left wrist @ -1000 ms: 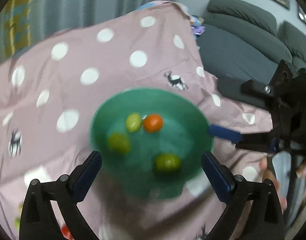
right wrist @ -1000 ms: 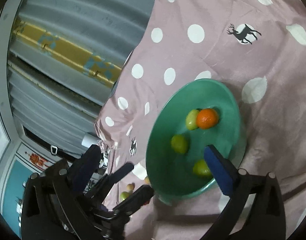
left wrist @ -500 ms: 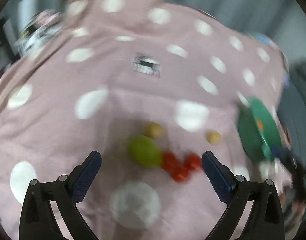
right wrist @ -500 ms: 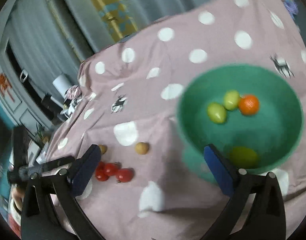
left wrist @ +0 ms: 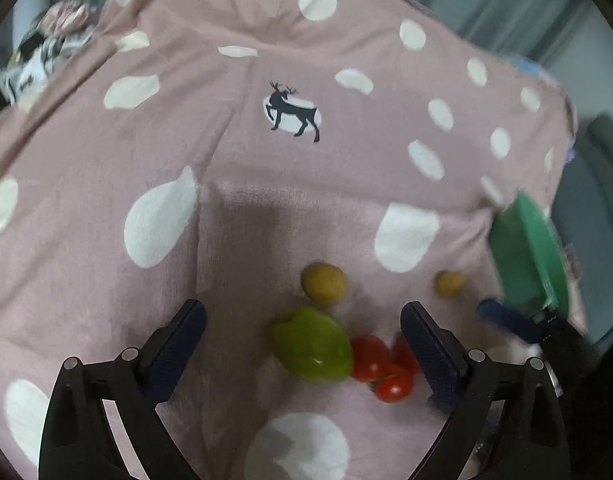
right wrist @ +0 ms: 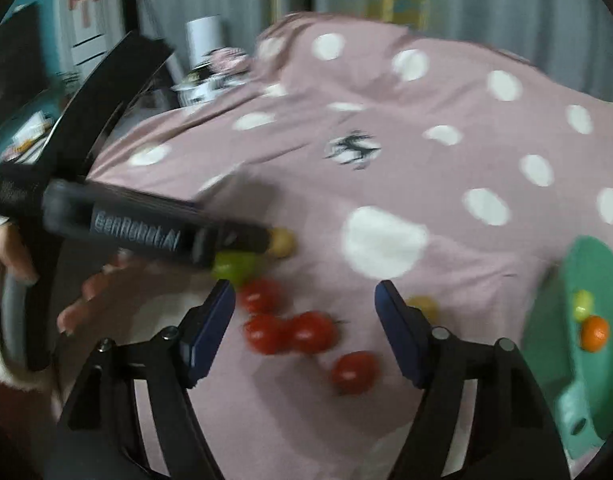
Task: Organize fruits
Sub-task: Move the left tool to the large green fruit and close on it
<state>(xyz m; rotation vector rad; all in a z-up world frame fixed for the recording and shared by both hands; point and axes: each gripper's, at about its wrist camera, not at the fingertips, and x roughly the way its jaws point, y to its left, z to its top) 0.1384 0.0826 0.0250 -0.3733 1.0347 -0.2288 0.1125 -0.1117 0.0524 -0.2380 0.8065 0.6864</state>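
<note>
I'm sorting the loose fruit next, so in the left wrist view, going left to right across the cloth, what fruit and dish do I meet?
Green fruit → red tomatoes → small brown fruit → green bowl. The larger brown fruit sits above the green one, so its place in the order is unclear.

Both views have been swung off the green bowl (right wrist: 590, 344), now pushed to the three o'clock edge. The left gripper (left wrist: 302, 344) has been brought over the green fruit (left wrist: 312, 346) and the red tomatoes (right wrist: 290, 332). The right gripper (right wrist: 304, 316), earlier wide, is closing with tomatoes between its pads, untouched.
</note>
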